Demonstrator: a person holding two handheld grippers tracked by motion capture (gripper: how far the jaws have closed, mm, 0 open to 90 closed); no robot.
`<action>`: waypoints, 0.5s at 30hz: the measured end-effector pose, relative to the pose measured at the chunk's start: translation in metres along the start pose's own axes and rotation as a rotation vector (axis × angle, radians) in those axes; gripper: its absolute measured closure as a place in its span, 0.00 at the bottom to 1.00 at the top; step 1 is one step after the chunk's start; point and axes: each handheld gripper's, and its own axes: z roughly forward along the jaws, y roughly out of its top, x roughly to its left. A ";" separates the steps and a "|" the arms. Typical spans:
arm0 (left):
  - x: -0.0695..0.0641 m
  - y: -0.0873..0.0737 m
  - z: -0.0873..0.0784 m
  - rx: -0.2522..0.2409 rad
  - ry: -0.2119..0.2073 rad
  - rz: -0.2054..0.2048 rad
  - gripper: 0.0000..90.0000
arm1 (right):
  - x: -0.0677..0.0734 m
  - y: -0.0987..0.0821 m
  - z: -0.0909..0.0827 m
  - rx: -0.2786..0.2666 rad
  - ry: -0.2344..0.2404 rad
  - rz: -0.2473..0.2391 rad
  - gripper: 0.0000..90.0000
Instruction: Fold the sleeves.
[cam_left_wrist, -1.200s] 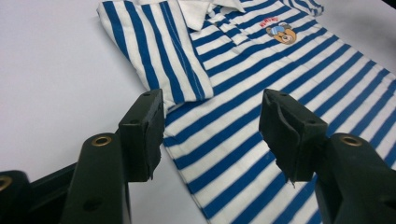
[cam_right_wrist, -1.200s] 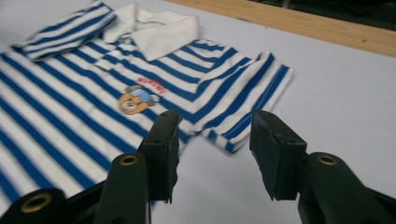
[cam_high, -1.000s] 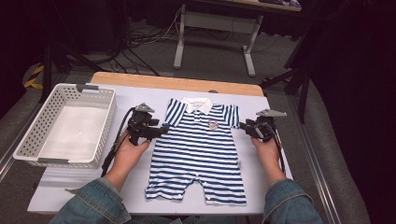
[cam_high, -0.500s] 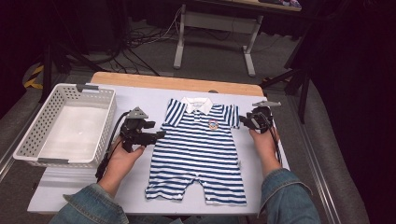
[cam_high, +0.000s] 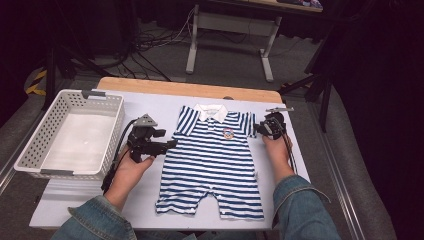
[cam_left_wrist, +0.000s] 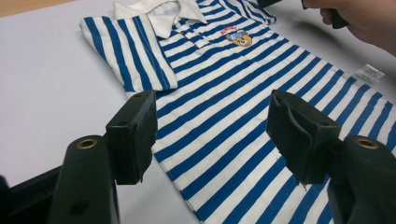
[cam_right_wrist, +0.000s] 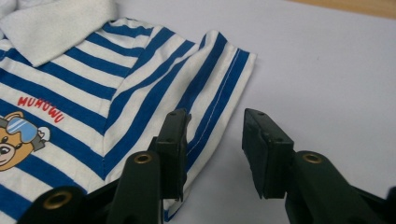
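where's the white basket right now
In the high view the white basket sits on the left edge of the table, left of the left gripper and well clear of the striped romper.

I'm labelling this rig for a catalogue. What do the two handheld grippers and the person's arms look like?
Both grippers are black. The left gripper carries a grey three-cornered plate on top and trails a black cable. The right gripper also trails a cable. Seen close, the fingers are blocky black pads on arms with brass-ringed holes. The person wears blue denim sleeves.
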 end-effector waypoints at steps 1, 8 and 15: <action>0.000 0.000 0.000 0.000 -0.001 0.001 0.39 | 0.000 -0.001 0.002 0.011 0.006 0.012 0.71; 0.001 0.000 -0.001 0.004 0.001 -0.003 0.39 | 0.002 -0.002 0.001 0.031 0.044 0.037 0.98; 0.000 0.000 0.000 0.007 0.002 0.003 0.39 | 0.005 -0.002 -0.007 0.022 0.018 0.045 0.99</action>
